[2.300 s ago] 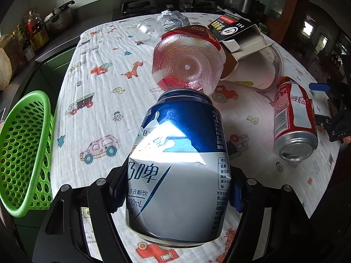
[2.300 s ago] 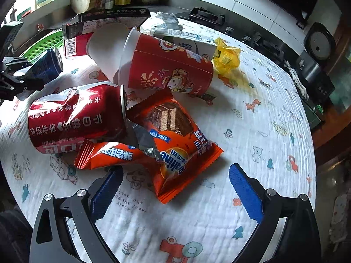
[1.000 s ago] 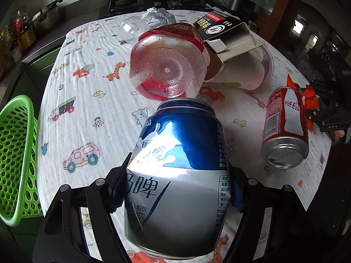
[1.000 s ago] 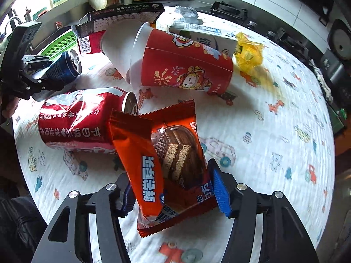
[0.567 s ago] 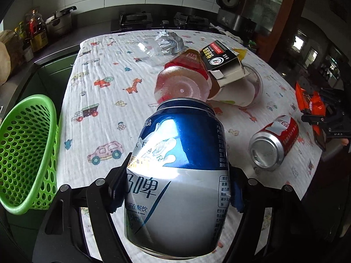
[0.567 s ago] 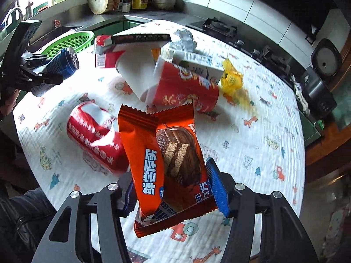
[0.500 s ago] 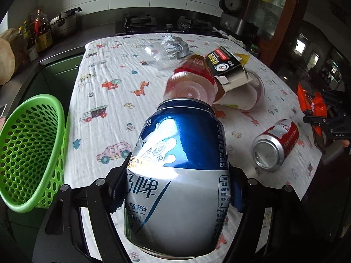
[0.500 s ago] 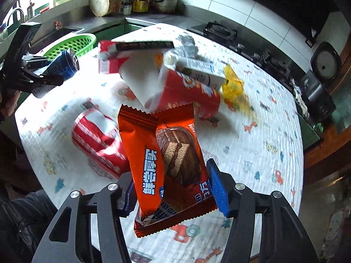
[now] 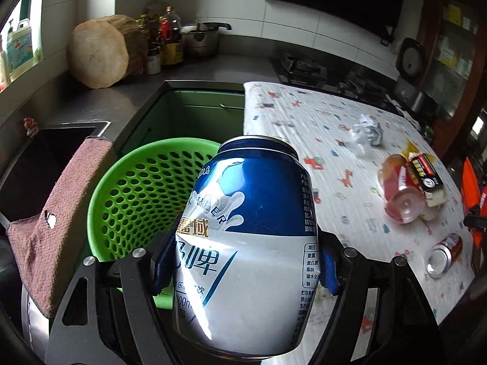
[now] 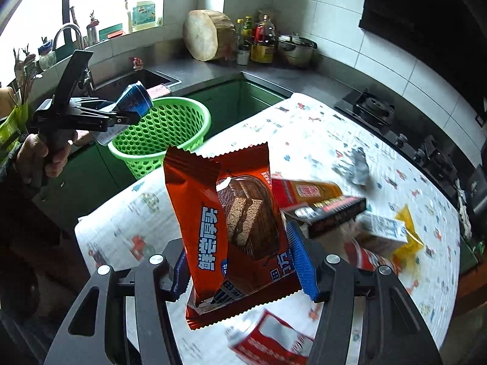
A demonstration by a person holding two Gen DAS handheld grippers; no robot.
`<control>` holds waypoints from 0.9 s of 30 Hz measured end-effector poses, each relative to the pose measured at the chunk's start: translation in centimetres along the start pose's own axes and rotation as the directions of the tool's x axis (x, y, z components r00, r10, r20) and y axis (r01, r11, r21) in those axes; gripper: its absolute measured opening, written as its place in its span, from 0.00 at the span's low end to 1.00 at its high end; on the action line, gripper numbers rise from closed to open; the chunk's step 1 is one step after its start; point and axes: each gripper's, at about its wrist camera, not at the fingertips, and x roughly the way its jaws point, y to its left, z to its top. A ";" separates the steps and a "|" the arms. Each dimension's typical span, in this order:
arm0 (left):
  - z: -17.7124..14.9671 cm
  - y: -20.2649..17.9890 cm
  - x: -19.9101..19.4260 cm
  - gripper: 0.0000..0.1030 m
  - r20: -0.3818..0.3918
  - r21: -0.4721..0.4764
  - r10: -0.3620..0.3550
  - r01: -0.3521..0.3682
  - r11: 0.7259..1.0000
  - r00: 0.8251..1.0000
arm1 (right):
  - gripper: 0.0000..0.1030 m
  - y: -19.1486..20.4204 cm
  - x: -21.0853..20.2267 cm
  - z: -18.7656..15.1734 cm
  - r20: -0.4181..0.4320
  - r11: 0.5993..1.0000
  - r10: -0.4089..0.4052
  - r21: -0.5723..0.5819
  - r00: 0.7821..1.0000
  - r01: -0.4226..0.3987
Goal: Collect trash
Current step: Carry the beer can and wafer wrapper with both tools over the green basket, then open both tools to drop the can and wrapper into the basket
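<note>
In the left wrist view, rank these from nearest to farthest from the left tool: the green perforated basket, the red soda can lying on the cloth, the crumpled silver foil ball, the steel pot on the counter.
1. Green perforated basket, just behind the left tool, left of centre.
2. Red soda can, lying at the right table edge.
3. Crumpled silver foil ball, mid-table, upper right.
4. Steel pot, on the back counter by the wall.

Home kitchen: sink (image 10: 138, 80), stove (image 10: 376, 108).

The right gripper (image 10: 240, 269) clamps an orange snack wrapper (image 10: 226, 231); at ten o'clock, the left gripper (image 10: 121, 115) holds a blue can (image 10: 135, 99) above the green basket (image 10: 158, 133).
</note>
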 end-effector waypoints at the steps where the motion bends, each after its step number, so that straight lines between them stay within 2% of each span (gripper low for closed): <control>1: 0.2 0.9 0.4 0.71 -0.001 -0.008 0.017 -0.017 1.000 1.000 | 0.54 0.6 0.8 1.0 0.001 1.000 0.010 0.000 1.000 -0.010; 3: 0.5 2.5 1.5 0.71 -0.013 -0.022 0.056 -0.057 0.998 0.998 | 0.54 1.8 2.7 3.1 -0.010 0.999 0.043 0.017 0.999 -0.043; 6: 0.8 4.7 4.0 0.71 -0.057 -0.057 0.062 -0.065 0.996 0.996 | 0.54 2.9 5.5 5.5 -0.038 0.994 0.094 0.064 0.995 -0.091; 10: 0.6 7.2 7.4 0.71 -0.120 -0.099 0.064 -0.076 0.992 0.991 | 0.54 4.2 10.1 9.0 -0.074 0.986 0.121 0.121 0.990 -0.111; 13: 0.2 9.1 8.7 0.71 -0.137 -0.149 0.047 -0.067 0.987 0.989 | 0.54 5.2 13.6 11.5 -0.104 0.981 0.140 0.152 0.985 -0.123; 18: -0.5 11.4 9.6 0.71 -0.140 -0.202 0.031 -0.059 0.978 0.990 | 0.54 7.2 19.8 15.0 -0.161 0.963 0.194 0.220 0.968 -0.156; 20: -0.6 12.0 9.7 0.71 -0.137 -0.214 0.029 -0.058 0.975 0.990 | 0.54 7.8 22.0 15.8 -0.185 0.944 0.252 0.266 0.950 -0.198; 23: -0.6 12.8 10.0 0.71 -0.140 -0.227 0.028 -0.060 0.972 0.990 | 0.65 8.3 24.3 16.3 -0.196 0.928 0.286 0.301 0.938 -0.219; 24: -0.6 13.0 10.2 0.71 -0.144 -0.229 0.028 -0.061 0.972 0.989 | 0.72 8.4 24.7 16.5 -0.195 0.927 0.284 0.306 0.939 -0.217; 27: -0.5 13.1 10.7 0.71 -0.155 -0.218 0.032 -0.066 0.974 0.987 | 0.80 8.4 25.1 17.0 -0.176 0.918 0.300 0.318 0.937 -0.235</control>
